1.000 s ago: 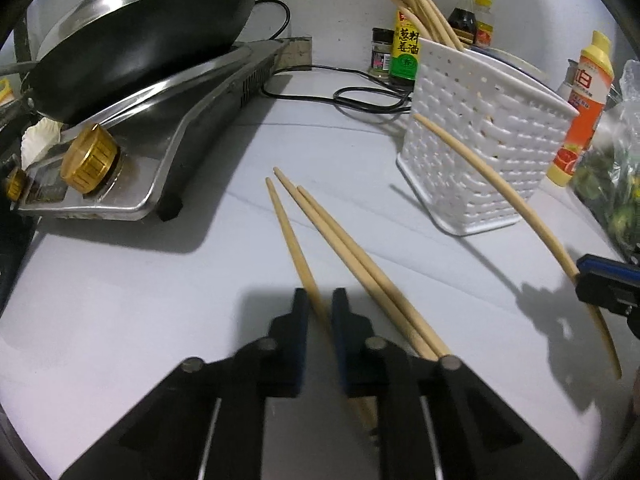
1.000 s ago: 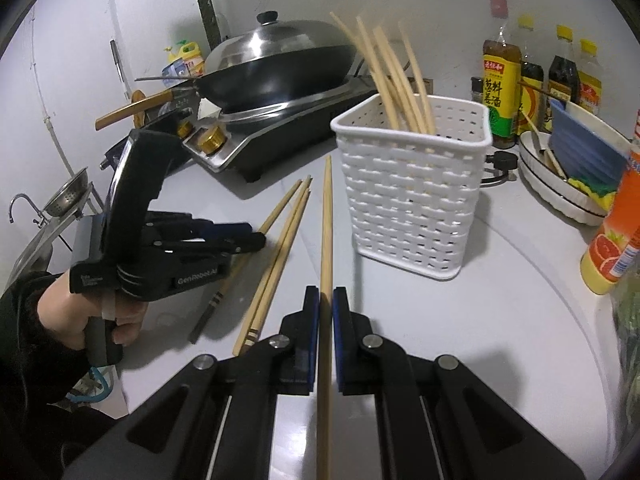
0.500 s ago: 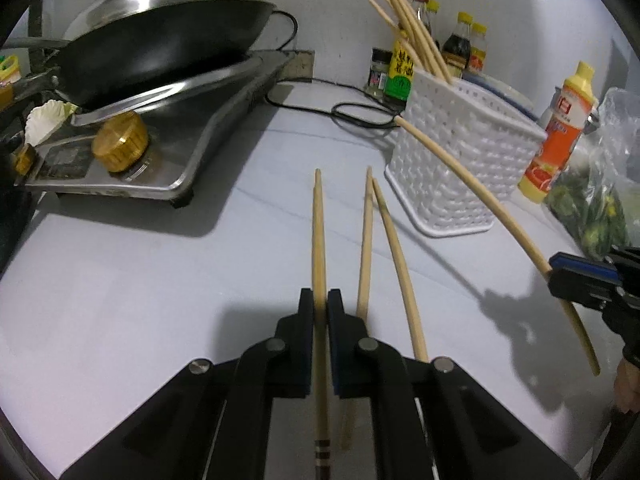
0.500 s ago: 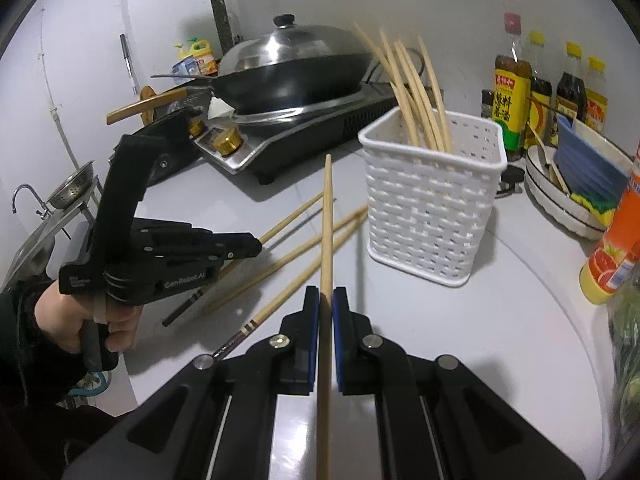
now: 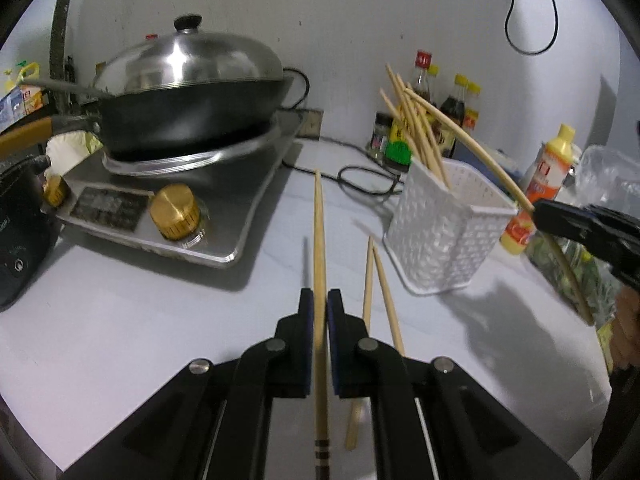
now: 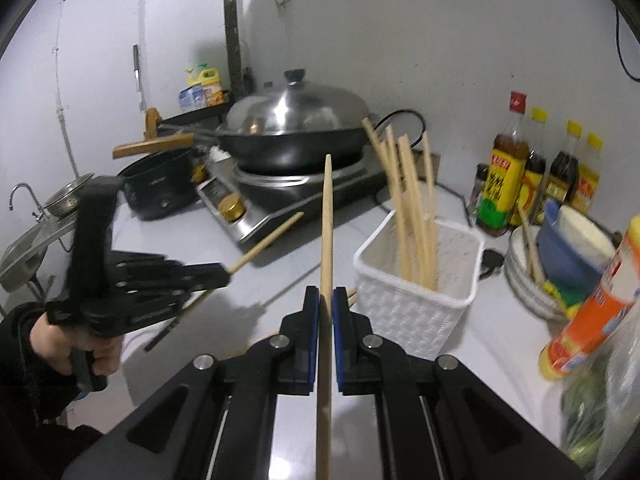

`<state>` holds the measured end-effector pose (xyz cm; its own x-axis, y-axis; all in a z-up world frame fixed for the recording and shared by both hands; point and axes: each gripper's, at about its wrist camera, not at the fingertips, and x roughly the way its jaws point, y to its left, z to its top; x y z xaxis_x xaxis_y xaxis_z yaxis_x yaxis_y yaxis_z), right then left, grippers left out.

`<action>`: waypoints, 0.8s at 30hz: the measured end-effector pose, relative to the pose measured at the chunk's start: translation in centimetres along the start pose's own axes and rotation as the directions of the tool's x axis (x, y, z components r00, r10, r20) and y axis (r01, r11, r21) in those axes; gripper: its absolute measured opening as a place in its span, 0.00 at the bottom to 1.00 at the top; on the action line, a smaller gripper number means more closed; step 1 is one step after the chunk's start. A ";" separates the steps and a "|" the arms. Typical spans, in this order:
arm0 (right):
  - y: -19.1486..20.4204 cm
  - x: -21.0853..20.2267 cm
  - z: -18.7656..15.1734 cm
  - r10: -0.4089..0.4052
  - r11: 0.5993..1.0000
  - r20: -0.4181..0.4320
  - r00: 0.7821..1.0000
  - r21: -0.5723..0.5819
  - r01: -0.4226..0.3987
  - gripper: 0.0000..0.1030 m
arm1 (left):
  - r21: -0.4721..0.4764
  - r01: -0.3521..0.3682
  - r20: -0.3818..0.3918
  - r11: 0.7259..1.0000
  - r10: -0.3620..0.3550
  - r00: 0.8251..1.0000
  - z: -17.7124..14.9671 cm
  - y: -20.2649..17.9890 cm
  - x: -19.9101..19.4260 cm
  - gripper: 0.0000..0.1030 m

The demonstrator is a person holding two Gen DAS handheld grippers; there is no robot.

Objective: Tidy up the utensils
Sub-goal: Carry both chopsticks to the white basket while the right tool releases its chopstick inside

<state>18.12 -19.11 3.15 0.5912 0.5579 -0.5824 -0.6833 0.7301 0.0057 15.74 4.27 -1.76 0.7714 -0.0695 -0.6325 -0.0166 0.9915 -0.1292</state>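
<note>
The left gripper (image 5: 319, 306) is clenched on one chopstick (image 5: 319, 240), which runs straight forward between its pads and is lifted above the white tabletop (image 5: 140, 320). The right gripper (image 6: 326, 304) is also closed on a single chopstick (image 6: 327, 220), pointing up and forward toward the stove. In the left wrist view, two loose chopsticks (image 5: 374, 280) lie on the tabletop just to the right of the left gripper, their tips close together near the white basket (image 5: 444, 236). The basket stands upright and already holds several chopsticks (image 6: 412, 216), leaning against each other — their upper ends spread out above the rim. Behind it is a row of sauce bottles (image 6: 536, 168) by the wall. On the left, a black wok (image 5: 188, 116) with a steel lid sits on the stove (image 5: 240, 184), well apart from the basket.
</note>
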 end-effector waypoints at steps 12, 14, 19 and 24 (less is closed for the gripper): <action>-5.3 1.6 5.9 -0.060 0.998 0.050 0.997 0.025 0.059 0.06 | 0.007 0.024 0.101 1.000 -0.025 0.995 3.1 0.4 -2.1 0.06; -5.8 2.1 6.7 -0.065 0.998 0.051 0.997 0.019 0.064 0.06 | 0.004 0.030 0.104 1.000 -0.031 0.994 3.5 0.6 -1.8 0.06; -6.8 4.0 8.4 -0.079 0.997 0.051 0.996 0.012 0.079 0.06 | -0.007 0.041 0.106 0.999 -0.040 0.994 3.7 1.2 -1.1 0.06; -7.3 6.4 9.2 -0.087 0.996 0.027 0.996 0.000 0.087 0.06 | -0.023 0.048 0.106 0.999 -0.045 0.993 3.8 1.8 -0.5 0.06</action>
<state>30.84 -17.23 6.83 0.6599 0.5028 -0.5583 -0.6294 0.7758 -0.0453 17.77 6.47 1.20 0.8346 -0.1023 -0.5413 0.0058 0.9842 -0.1770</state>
